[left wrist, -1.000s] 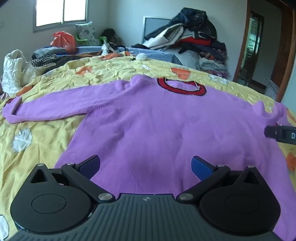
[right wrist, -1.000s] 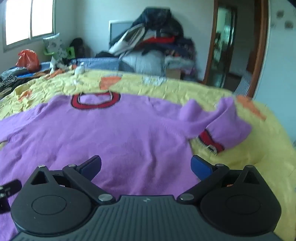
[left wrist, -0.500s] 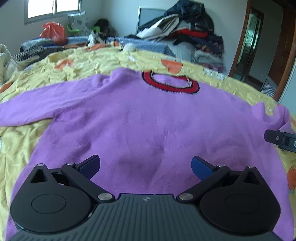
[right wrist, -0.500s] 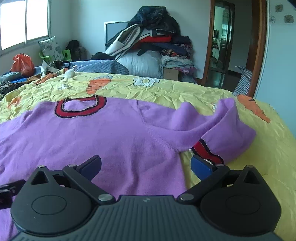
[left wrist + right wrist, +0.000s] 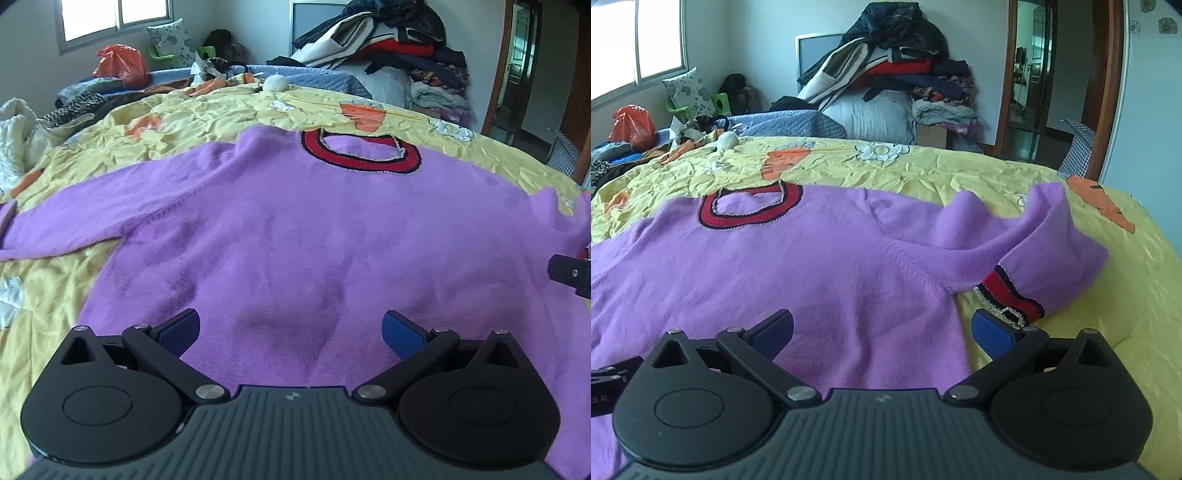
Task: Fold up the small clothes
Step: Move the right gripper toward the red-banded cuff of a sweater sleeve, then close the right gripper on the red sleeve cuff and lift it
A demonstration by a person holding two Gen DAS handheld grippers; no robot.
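Left wrist view: the purple knit sweater with red collar (image 5: 295,229) lies flat mid-bed on the yellow printed bedspread (image 5: 48,325); left gripper (image 5: 291,328) and right gripper (image 5: 882,328) hover with jaws spread, empty.

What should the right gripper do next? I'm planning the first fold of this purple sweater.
Probably ease the right gripper toward the red cuff and close on it. Its jaws are open and empty, and that sleeve lies bunched and doubled back beside the purple sweater, so it needs straightening first.
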